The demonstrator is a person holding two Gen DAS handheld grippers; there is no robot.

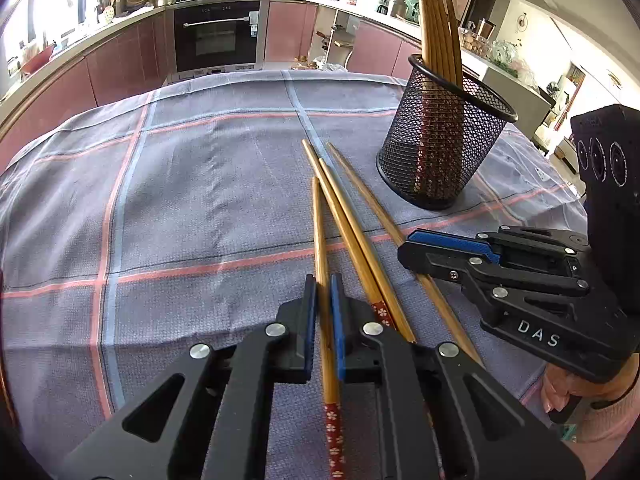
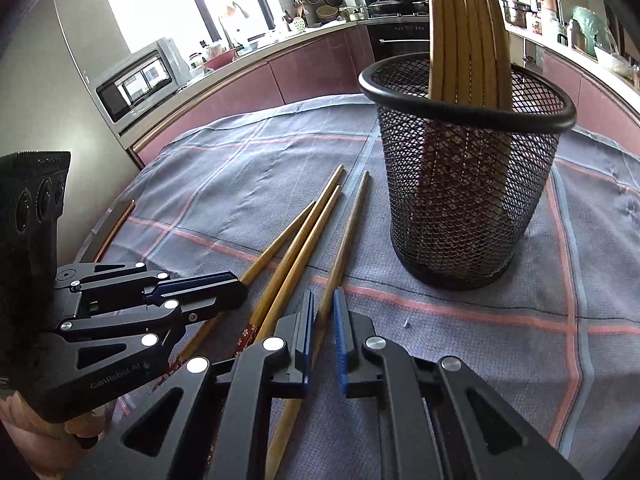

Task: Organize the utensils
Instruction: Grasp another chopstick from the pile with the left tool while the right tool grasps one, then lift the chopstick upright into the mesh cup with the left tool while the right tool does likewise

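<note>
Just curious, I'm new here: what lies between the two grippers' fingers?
Two loose chopsticks lying close together on the cloth, clear in both wrist views.

standing chopsticks cut off at the top edge, their lower ends blurred behind holder mesh
</note>
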